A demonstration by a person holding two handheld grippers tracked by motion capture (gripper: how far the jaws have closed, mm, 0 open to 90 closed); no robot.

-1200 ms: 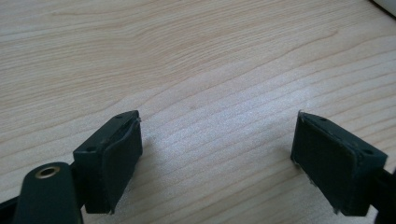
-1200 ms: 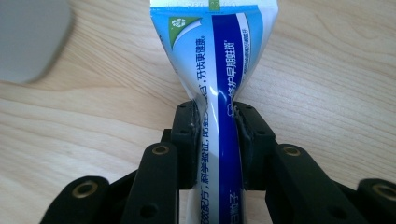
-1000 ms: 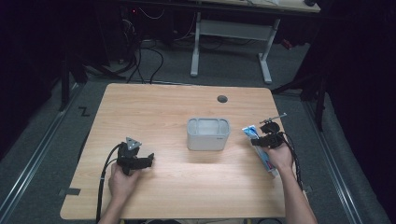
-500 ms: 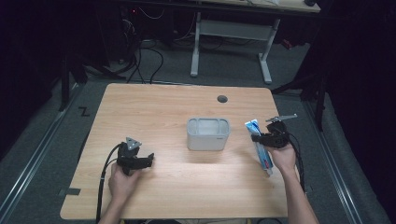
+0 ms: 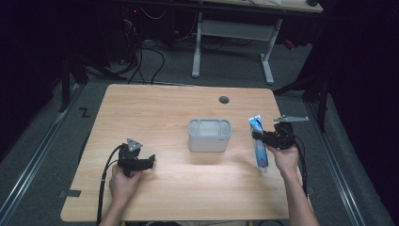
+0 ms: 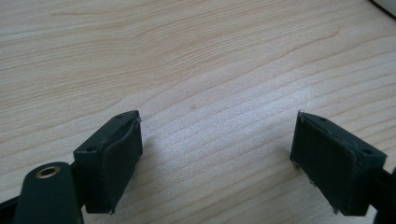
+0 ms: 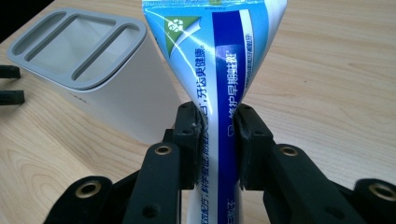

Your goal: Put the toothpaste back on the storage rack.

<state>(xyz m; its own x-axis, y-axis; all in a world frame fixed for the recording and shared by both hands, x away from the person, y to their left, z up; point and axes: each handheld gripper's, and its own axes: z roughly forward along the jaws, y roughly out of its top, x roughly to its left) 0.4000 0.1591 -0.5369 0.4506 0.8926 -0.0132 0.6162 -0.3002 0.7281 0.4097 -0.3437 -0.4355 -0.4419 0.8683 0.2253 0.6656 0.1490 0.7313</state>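
In the right gripper view the toothpaste tube (image 7: 219, 70) runs off the top edge, so its crimped end is cut away, and its lower part drops behind the right gripper (image 7: 218, 135), cap end unseen. The grey holder (image 7: 93, 74) loses its near base behind the same gripper. In the left gripper view a white corner (image 6: 385, 5) at the far right edge is too cropped to identify. In the high view the tube's print is too small to read.
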